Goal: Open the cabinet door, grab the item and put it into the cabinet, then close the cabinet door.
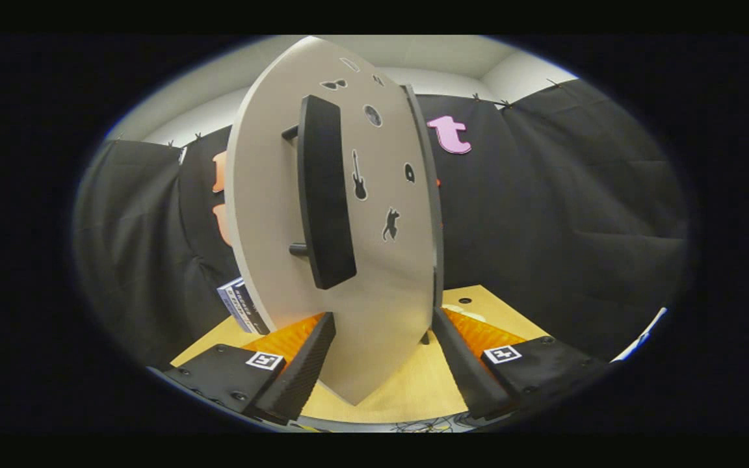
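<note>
The grey cabinet door [387,273] stands very close ahead, seen at a slant, with small black stickers on its face. A long black handle [324,195] runs upright down it on two pegs. My gripper [383,314] is open, its fingers spread wide on either side of the door's lower part. The left fingertip [322,331] is by the door's face below the handle, and the right fingertip [443,325] is at the door's dark right edge. Whether either touches the door I cannot tell. A small box with a blue and white label [239,305] peeks out beyond the door's left edge.
A light wooden tabletop [413,383] lies under the door and the fingers. Black cloth walls [576,214] close in the booth behind and to both sides. The cabinet's body is hidden behind the door.
</note>
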The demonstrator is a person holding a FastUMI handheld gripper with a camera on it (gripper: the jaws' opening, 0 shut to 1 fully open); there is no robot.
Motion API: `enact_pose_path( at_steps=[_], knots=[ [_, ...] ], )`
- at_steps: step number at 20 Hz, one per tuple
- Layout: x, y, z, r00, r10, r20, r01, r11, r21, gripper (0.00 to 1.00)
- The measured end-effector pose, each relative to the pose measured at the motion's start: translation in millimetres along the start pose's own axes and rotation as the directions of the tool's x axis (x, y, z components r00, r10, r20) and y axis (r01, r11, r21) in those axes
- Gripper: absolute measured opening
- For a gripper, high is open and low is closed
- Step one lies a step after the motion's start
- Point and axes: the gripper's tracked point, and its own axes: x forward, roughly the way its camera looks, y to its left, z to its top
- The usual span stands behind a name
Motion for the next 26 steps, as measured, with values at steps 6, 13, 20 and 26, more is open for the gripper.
enact_pose_path(
  at_steps=[6,13,20,26],
  knots=[
    [38.6,56.7,-4.1,0.998,0.055,-0.005,-0.055,0.998,0.003,0.97],
    [108.0,114.7,-6.0,0.998,0.061,-0.005,-0.061,0.997,-0.051,0.97],
    [178.2,143.2,-4.1,1.000,0.005,-0.001,-0.005,0.999,-0.041,0.97],
    [210.9,150.2,-0.5,0.999,-0.037,0.004,0.037,0.999,-0.014,0.97]
  ],
)
